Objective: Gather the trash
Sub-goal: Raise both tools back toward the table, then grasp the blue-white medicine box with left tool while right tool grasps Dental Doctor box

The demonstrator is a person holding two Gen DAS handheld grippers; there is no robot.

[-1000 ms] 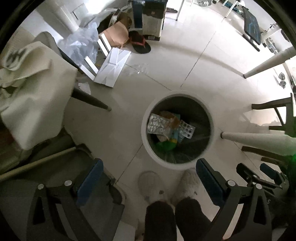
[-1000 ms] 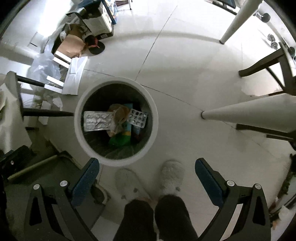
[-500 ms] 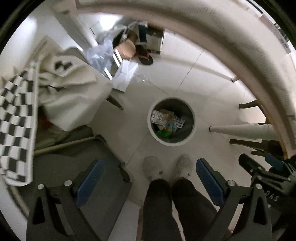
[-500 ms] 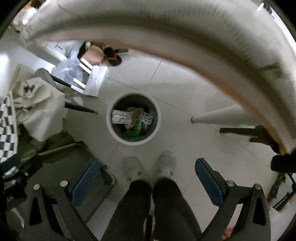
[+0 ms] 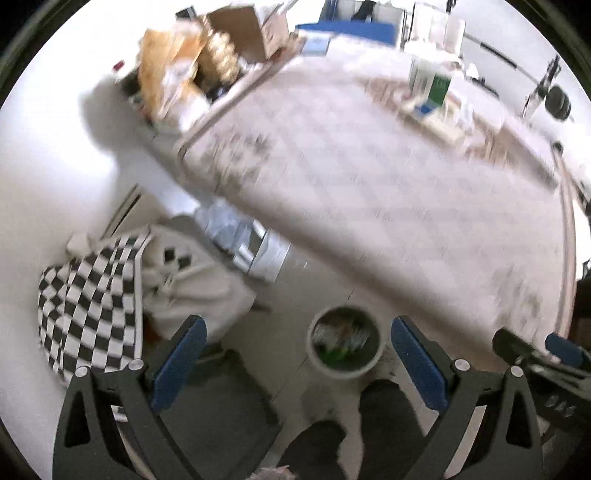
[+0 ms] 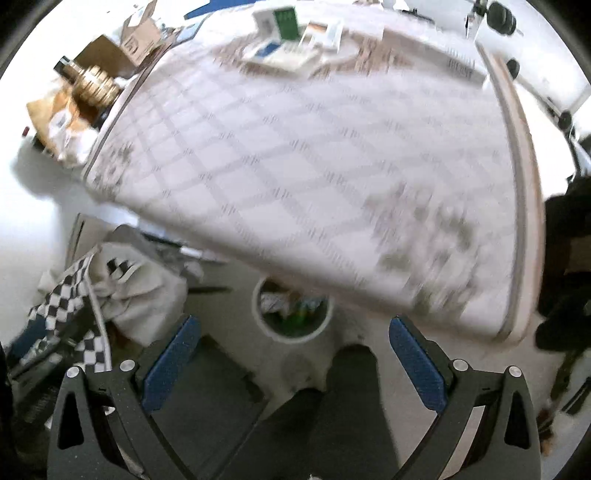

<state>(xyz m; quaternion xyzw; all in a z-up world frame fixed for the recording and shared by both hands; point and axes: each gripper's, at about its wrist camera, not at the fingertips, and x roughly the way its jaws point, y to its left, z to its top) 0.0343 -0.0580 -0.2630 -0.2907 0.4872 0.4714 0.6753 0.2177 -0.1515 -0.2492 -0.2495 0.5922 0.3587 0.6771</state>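
Both tongs empty, above desk w/ bin below

Left tongs (image 5: 295, 365) & right tongs (image 6: 291, 363) spread apart; trash on desk (image 6: 295, 158) blurred, prob. light cartons (image 6: 286, 22), grip by edges; bin (image 5: 345, 349) near feet.

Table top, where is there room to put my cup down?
The middle of the table, across its checked cloth, looks bare, from the near edge towards the far end. It is crowded at the far end by the boxes, and beside the left edge by the brass object.
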